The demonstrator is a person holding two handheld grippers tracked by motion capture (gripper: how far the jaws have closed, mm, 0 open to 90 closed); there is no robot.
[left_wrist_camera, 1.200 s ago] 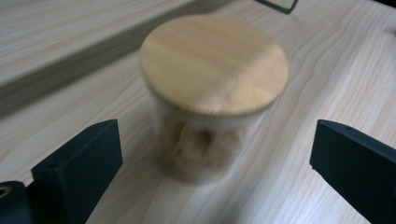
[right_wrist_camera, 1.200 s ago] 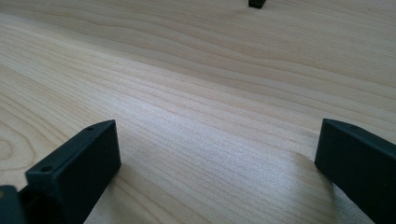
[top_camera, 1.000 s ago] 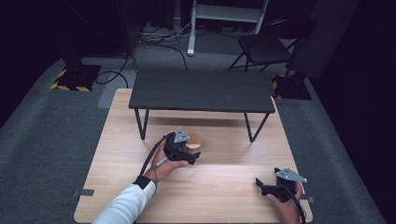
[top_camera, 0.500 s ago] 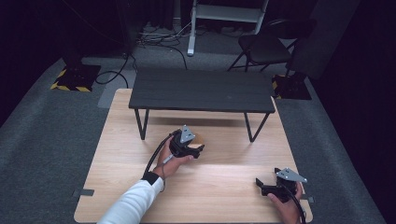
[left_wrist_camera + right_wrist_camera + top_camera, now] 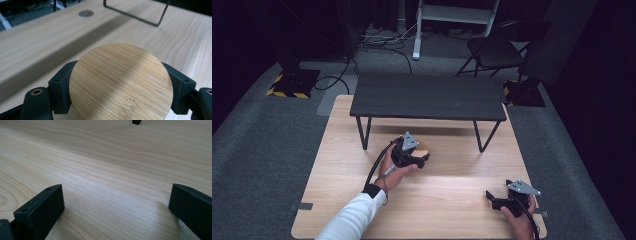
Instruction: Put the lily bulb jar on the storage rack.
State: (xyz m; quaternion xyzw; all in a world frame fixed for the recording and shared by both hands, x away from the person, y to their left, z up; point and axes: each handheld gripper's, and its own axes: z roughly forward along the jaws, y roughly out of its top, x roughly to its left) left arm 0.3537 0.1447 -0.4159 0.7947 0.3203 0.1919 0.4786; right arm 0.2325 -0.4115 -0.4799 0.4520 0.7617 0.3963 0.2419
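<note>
A round bamboo disc [image 5: 121,81] with fine straight grain sits between the two black jaws of my left gripper [image 5: 120,82], which press its left and right edges. From above, the left gripper [image 5: 419,157] is near the middle of the wooden table, just in front of the black bench, and a sliver of the bamboo disc [image 5: 423,148] shows beyond it. My right gripper [image 5: 493,199] rests low at the table's front right corner. Its jaws stand wide apart over bare wood [image 5: 117,195] with nothing between them.
A low black bench [image 5: 427,97] on thin metal legs stands across the far half of the light wooden table [image 5: 452,200]. One bench leg [image 5: 135,17] is close ahead of the left gripper. Grey carpet, cables and a chair lie beyond.
The left gripper moved forward toward the bench and then settled slightly back to the right with the disc. The right gripper stayed still.
</note>
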